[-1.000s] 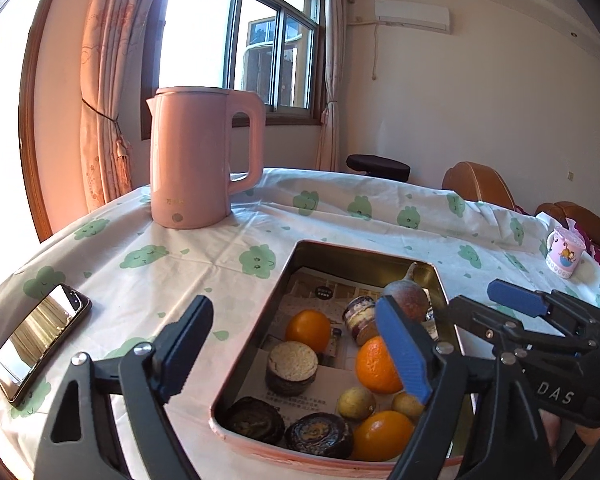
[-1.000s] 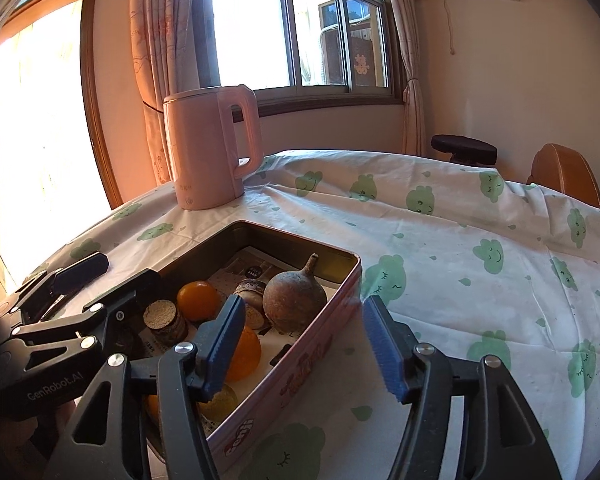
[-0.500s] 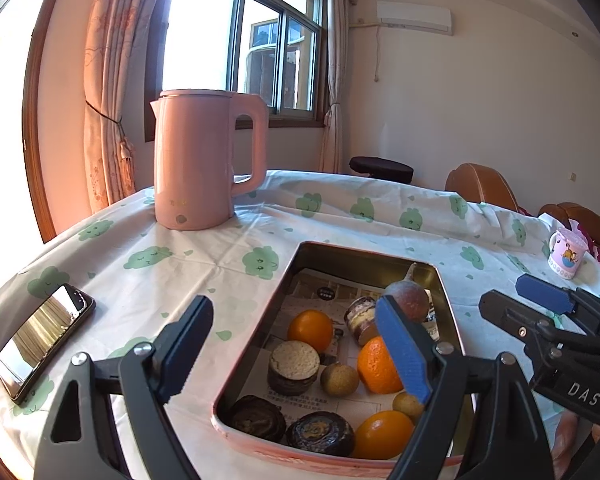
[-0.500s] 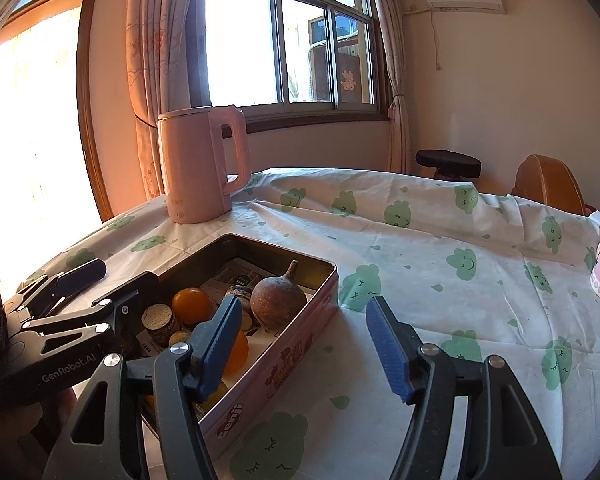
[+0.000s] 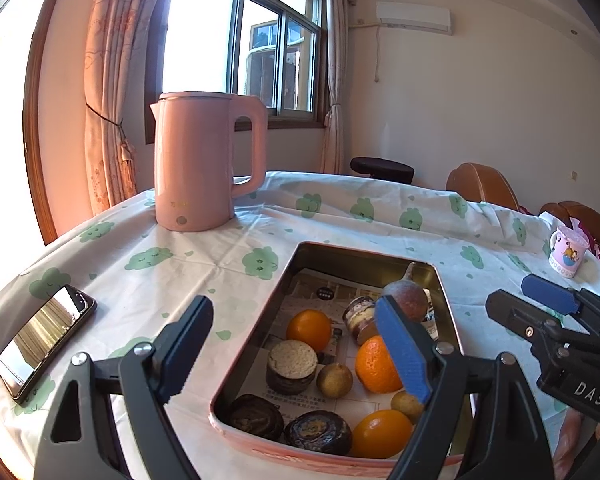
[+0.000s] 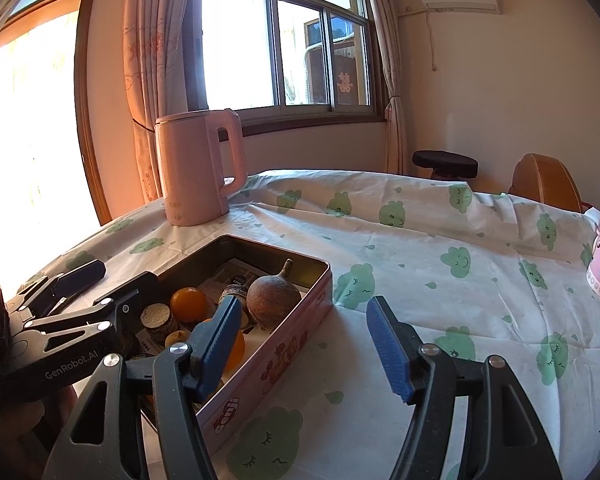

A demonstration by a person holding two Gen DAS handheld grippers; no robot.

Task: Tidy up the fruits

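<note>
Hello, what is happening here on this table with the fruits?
A person holds a claw in each hand over a pink tin that contains oranges, small brown fruits and dark round cakes. The left claw and the right claw are both open and hold nothing. No fruit is being gripped now. A pink kettle stands behind the tin.

One pink tin (image 5: 370, 465); three oranges (image 5: 308, 329), two small brown round fruits (image 5: 334, 379), one large brown stemmed fruit (image 5: 406, 298); three dark round cakes (image 5: 291, 366), one small jar (image 5: 356, 318); one kettle (image 5: 204, 160), one phone (image 5: 46, 338), one mug (image 5: 567, 251)
</note>
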